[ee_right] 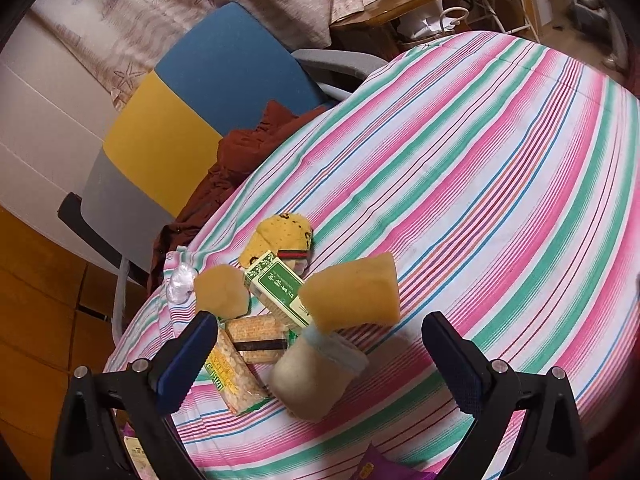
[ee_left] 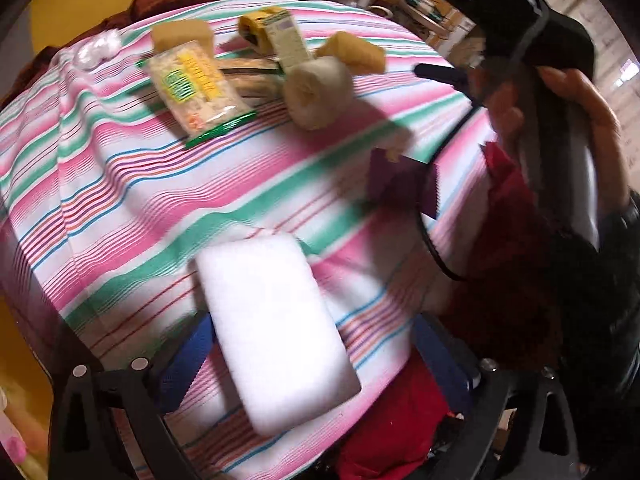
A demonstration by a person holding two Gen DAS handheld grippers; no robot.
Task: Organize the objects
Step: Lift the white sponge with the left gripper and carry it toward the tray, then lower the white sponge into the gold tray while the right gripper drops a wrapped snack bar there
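On the near part of the pink, green and white striped worktop (ee_left: 120, 200), right in front of the left hand-held gripper (ee_left: 308, 340): a white rectangular foam block (ee_left: 276, 332). Lies flat, long side running away from the camera, well apart from the rest. Sits between the blue pads, which stand wide and unclamped; near the left pad, clear of the right one, though heavily blurred.

Farther back, in one loose heap: a clear crinkly snack packet with a yellow and green label (ee_left: 192, 84), a green and white cardboard carton (ee_left: 288, 40), two tan sponge pieces (ee_left: 182, 34) (ee_left: 352, 54) and a rolled beige cloth (ee_left: 316, 94). Nearer the right edge, a purple packet (ee_left: 396, 184), half blurred.

Over that heap, the right hand-held gripper (ee_right: 320, 320), gaping, holding nothing, with the rolled beige cloth just below the gap.

Judged by looks: probably very light and soft, likely to dent under pressure, not fragile, not slippery. Best taken across the short width, near the middle of the long sides, with only a gentle squeeze; too hard a squeeze may buckle it, and an end grip may let it droop or twist. Little risk if dropped. Could skid on the cloth if nudged by one pad first.
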